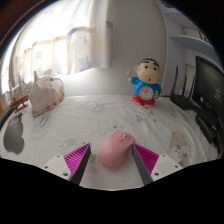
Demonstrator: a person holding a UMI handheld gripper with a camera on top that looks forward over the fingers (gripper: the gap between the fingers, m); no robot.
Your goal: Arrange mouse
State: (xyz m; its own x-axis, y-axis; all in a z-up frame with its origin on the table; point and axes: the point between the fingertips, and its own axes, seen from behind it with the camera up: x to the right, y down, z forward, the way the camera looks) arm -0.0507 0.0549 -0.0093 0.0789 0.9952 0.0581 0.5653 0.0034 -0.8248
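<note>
A pink computer mouse (114, 148) lies on the white patterned tablecloth (90, 120). It sits between my gripper's (113, 157) two fingers, near their tips. The pink pads (78, 156) show on either side of it. The mouse is close against the right finger, and a narrow gap shows at the left finger. The fingers stand apart around it, and the mouse rests on the cloth.
A cartoon boy figurine with a blue round base (146, 82) stands beyond the mouse to the right. A white bag-like object (45, 92) sits at the far left. A dark monitor (210, 85) stands at the right, and a dark object (12, 135) lies at the left.
</note>
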